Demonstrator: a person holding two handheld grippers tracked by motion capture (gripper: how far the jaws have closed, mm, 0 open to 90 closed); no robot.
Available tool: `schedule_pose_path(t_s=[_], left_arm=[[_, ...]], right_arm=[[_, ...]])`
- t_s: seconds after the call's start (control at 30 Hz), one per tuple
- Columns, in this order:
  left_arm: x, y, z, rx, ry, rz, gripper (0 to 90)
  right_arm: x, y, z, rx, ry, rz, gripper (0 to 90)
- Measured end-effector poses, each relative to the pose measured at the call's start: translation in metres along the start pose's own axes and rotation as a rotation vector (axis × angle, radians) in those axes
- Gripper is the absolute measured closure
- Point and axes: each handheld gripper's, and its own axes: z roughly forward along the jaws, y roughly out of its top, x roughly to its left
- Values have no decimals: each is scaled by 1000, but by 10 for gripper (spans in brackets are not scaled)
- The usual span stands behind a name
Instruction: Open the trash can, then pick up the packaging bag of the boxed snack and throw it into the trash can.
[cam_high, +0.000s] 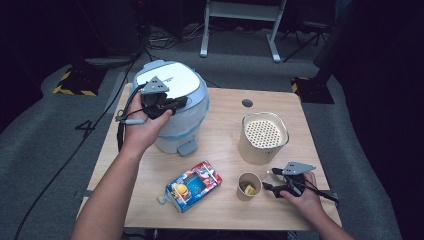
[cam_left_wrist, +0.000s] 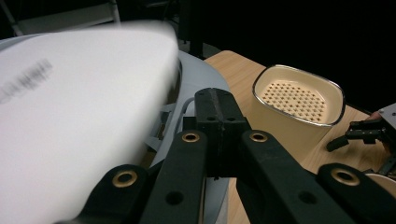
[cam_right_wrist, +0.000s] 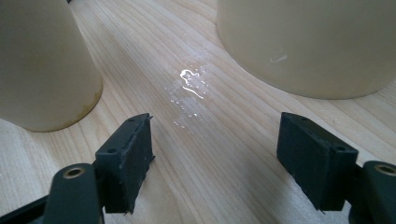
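Left gripper jaws clenched, empty, on the white bin's lid; lid blurred in left gripper view. Right gripper jaws released, just right of the paper cup. Perforated canister behind cup, snack pouch to its left. Wet patch on table.

White-and-blue bin, cream perforated container, colourful printed carton, light wood-grain table

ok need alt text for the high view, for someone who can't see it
A person's left gripper, jaws shut, rests on the white lid of a pedal bin at the back left of a wooden table. The right gripper, jaws open, lies beside a small paper cup, with a cream perforated container behind and a colourful carton in front.
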Motion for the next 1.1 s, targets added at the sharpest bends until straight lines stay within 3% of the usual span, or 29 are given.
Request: schedule_pose_path(t_s=[0.17, 0.33, 0.43, 0.53, 0.67, 0.9, 1.1], left_arm=[[2, 1, 0, 2, 14, 2, 900], [4, -1, -1, -24, -12, -10, 886], [-1, -1, -4, -56, -32, -9, 714], [-12, 0, -9, -39, -44, 47, 641], [-23, -2, -17, -28, -67, 73, 600], [-30, -11, -22, -4, -83, 73, 572], [-40, -34, -23, 25, -114, 84, 558]], right_arm=[[0, 0, 0, 0, 0, 0, 268], [0, 0, 0, 0, -1, 0, 269], [0, 0, 0, 0, -1, 0, 269], [0, 0, 0, 0, -1, 0, 269], [0, 0, 0, 0, -1, 0, 269], [0, 0, 0, 0, -1, 1, 269], [0, 0, 0, 0, -1, 0, 269]])
